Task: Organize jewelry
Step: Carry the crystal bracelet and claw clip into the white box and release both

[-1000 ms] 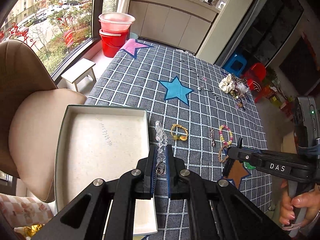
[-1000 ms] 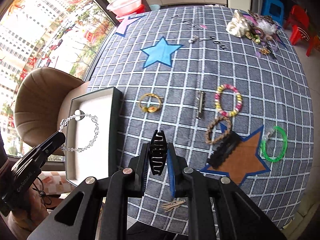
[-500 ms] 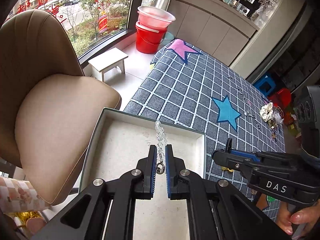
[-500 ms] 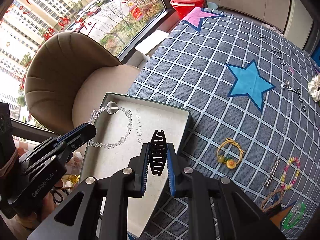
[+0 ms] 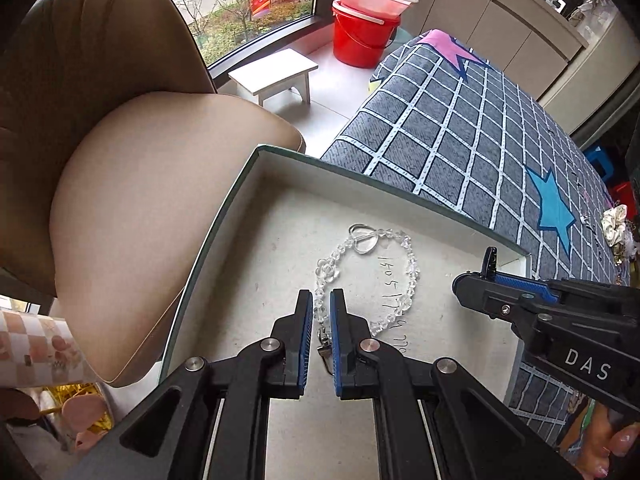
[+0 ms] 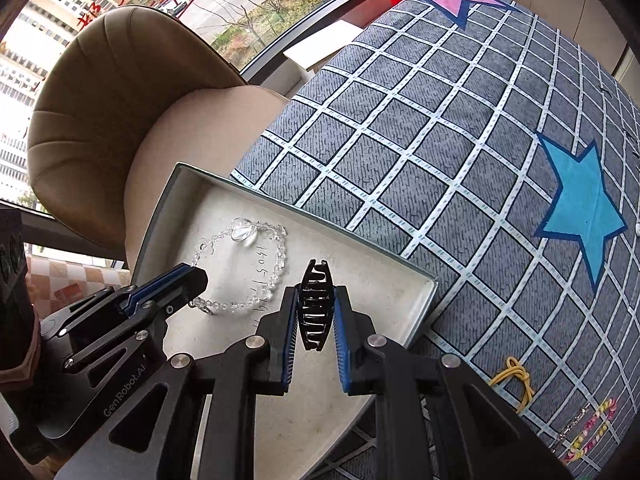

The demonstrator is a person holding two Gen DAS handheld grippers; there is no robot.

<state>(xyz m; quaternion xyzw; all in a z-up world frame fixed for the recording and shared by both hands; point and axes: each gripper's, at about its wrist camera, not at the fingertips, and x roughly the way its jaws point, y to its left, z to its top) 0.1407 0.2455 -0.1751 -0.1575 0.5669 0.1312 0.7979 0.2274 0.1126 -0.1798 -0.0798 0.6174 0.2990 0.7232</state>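
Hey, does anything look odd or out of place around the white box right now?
Nothing spilled or damaged. The shallow white box overhangs the edge of the checked tablecloth above the beige chair. The clear bead bracelet lies inside.

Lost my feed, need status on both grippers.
Left gripper shut on crystal bracelet, draped in box. Right gripper shut on black hair claw. Nothing blocking.

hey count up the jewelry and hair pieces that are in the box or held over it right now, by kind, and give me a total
Clear bead bracelet, pinched by the left gripper and lying on the floor of the box: 1
Black hair claw clip, held by the right gripper above the box: 1
Total: 2
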